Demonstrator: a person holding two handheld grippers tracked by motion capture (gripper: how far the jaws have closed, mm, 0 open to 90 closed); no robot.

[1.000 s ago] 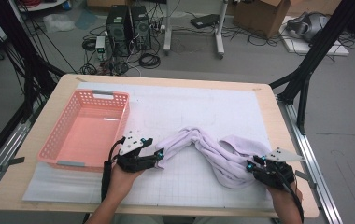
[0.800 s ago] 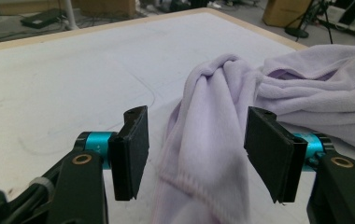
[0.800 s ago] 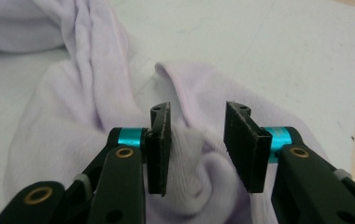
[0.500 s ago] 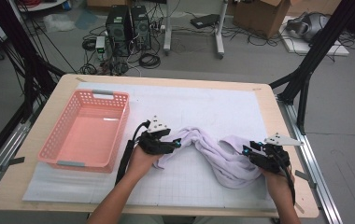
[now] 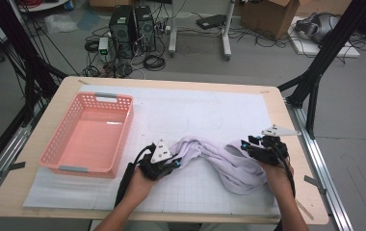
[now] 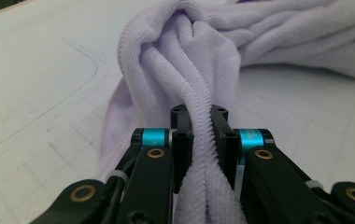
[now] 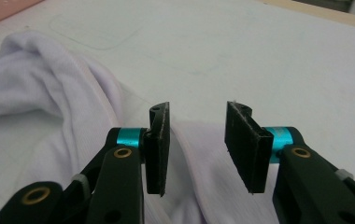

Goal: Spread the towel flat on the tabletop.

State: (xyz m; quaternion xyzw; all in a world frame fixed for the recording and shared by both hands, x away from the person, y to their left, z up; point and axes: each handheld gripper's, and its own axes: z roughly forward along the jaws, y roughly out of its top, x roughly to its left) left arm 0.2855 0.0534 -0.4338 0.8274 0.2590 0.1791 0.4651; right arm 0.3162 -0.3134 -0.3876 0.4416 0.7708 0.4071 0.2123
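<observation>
A pale lilac towel (image 5: pixel 222 161) lies bunched and twisted across the white mat, near the table's front. My left gripper (image 5: pixel 174 162) is at its left end, and in the left gripper view a ribbed fold of the towel (image 6: pixel 185 60) is pinched between the jaws of that gripper (image 6: pixel 202 128), which is shut on it. My right gripper (image 5: pixel 246 146) is at the towel's right end. In the right gripper view this gripper (image 7: pixel 198 140) stands open just above the towel's hem (image 7: pixel 192 149), with nothing pinched between its pads.
A pink plastic basket (image 5: pixel 90 135) stands on the left of the table (image 5: pixel 296 154) with nothing in it. The white gridded mat (image 5: pixel 195 113) covers most of the tabletop. Computers, cables and boxes lie on the floor beyond the far edge.
The left gripper slid right along the towel's left end, then drew slightly back, still holding the cloth. The right gripper moved up and left onto the towel's right edge.
</observation>
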